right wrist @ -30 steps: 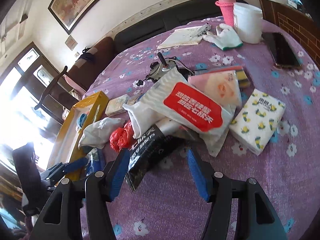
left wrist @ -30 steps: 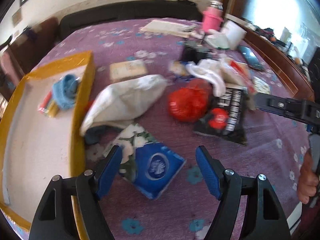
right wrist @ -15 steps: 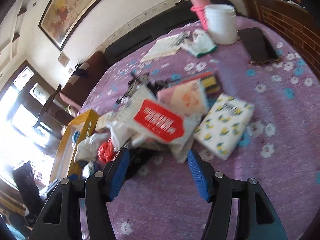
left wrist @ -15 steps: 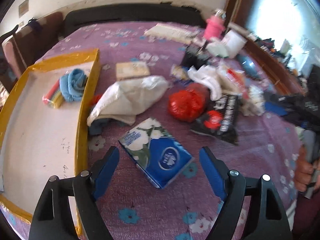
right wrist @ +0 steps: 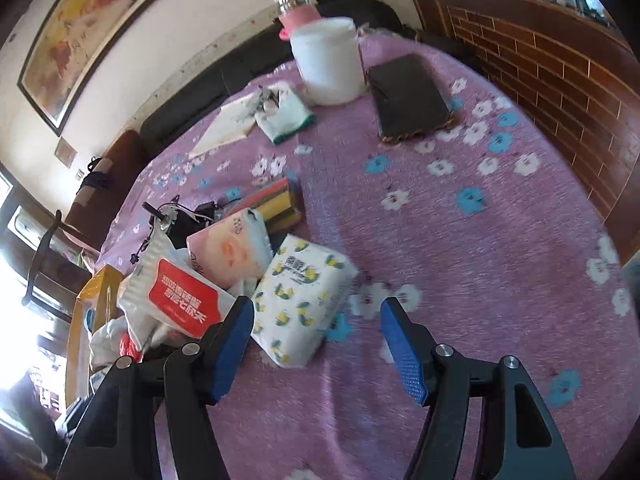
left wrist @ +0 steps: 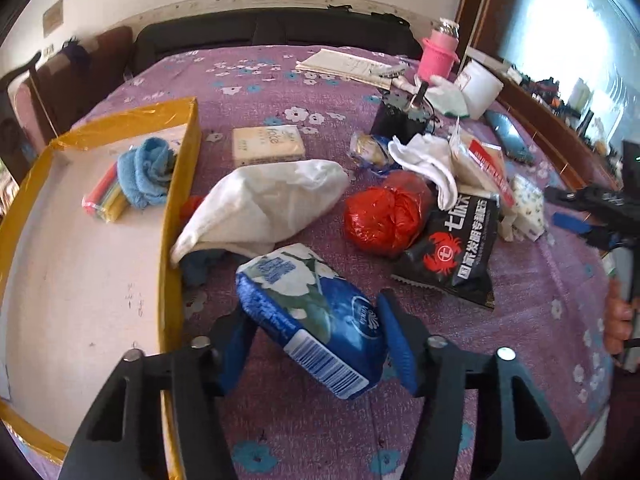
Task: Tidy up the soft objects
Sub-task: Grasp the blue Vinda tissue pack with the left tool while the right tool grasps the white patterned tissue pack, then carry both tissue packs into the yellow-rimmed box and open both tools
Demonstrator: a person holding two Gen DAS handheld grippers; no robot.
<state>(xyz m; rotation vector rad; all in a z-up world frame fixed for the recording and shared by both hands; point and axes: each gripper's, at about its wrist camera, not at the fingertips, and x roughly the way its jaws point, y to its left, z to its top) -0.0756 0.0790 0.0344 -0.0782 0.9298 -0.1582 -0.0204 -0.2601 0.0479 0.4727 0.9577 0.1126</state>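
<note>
Blue plastic wraps the tissue pack point(left wrist: 316, 320) that now sits tilted between the jaws of the left gripper point(left wrist: 316, 340), its barcode end nearest the camera. A second ago these jaws stood wide with the pack lying flat on the purple flowered cloth of the worktop point(left wrist: 280, 92); they have just been closing, and both blue pads now seem to press the pack's sides, so it looks gripped and perhaps slightly lifted. Just to the left lies the yellow-edged tray point(left wrist: 176, 208), already holding a blue cloth point(left wrist: 146, 172) and a bundle of coloured sponges point(left wrist: 102, 200); the pack probably goes there next. Beyond the pack sit a white cloth bag point(left wrist: 264, 204), a red plastic bag point(left wrist: 386, 216) and a black snack packet point(left wrist: 460, 256). The right gripper point(right wrist: 316, 344) has swung across the pile within the last second, and its jaws, which have just been opening, now stand part open with nothing pressed between them. A white tissue pack with yellow flowers point(right wrist: 304, 300) lies just ahead, partly between them, likely the next pick. Beside it are a red-labelled wipes pack point(right wrist: 180, 300) and a pink tissue pack point(right wrist: 230, 248).
</note>
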